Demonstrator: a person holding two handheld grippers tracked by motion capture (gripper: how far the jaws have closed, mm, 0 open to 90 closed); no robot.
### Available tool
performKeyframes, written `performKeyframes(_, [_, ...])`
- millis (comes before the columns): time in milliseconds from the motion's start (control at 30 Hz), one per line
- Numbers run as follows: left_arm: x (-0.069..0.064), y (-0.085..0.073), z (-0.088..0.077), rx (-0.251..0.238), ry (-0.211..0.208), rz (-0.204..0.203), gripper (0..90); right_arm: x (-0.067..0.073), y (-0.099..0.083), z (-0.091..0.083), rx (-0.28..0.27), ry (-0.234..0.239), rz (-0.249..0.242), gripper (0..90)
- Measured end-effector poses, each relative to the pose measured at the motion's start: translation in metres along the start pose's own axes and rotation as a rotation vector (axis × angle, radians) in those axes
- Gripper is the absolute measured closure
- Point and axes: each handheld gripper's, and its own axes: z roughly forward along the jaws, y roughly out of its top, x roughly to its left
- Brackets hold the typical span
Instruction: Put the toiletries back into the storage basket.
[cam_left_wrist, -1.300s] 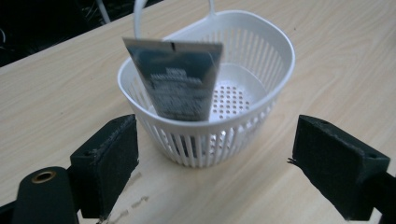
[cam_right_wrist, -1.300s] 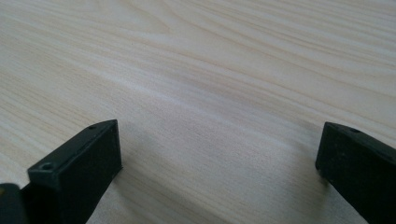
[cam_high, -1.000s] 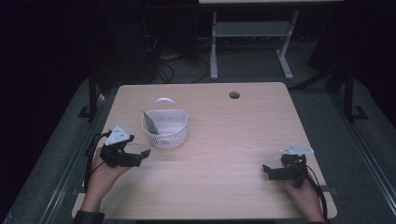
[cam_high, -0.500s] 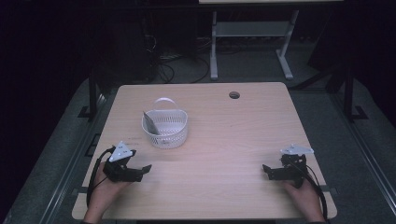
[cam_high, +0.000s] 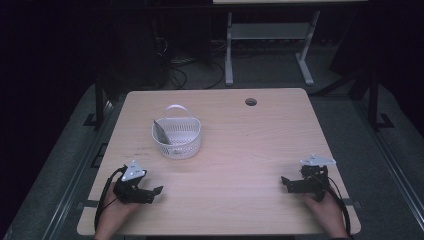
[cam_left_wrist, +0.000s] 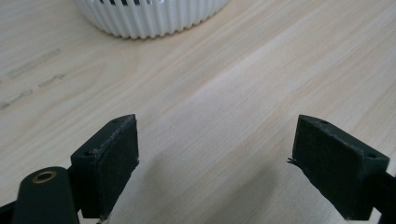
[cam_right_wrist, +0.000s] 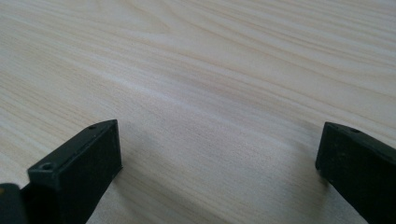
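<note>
Now that the left gripper (cam_high: 150, 192) has drawn back from the white basket (cam_high: 177, 137), both it and the right gripper (cam_high: 291, 184) rest spread and empty, suggesting a finished placement.

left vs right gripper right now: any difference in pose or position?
The left gripper sits near the table's front left corner, with the white basket not far beyond it; the right gripper sits near the front right edge, bare wood around it. The left gripper's view catches the basket's ribbed wall; the right gripper's view takes in plain tabletop. Shared: both are open, empty, low over the table, jaws pointing inward.
</note>
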Motion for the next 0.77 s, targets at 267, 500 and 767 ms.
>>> performKeyframes(267, [-0.001, -0.0039, 0.0071, 0.019, -0.013, -0.007, 13.6, 0.0, 0.0, 0.0, 0.0, 0.0, 0.0, 0.0])
performKeyframes(500, [0.0, -0.0075, 0.008, -0.015, -0.019, -0.007, 12.9, -0.0001, 0.0, 0.0, 0.0, 0.0, -0.001, 0.0])
performKeyframes(767, [-0.0001, -0.0074, 0.0082, -0.014, -0.018, -0.005, 12.9, 0.0, 0.0, -0.0001, 0.002, -0.001, -0.001, 0.0])
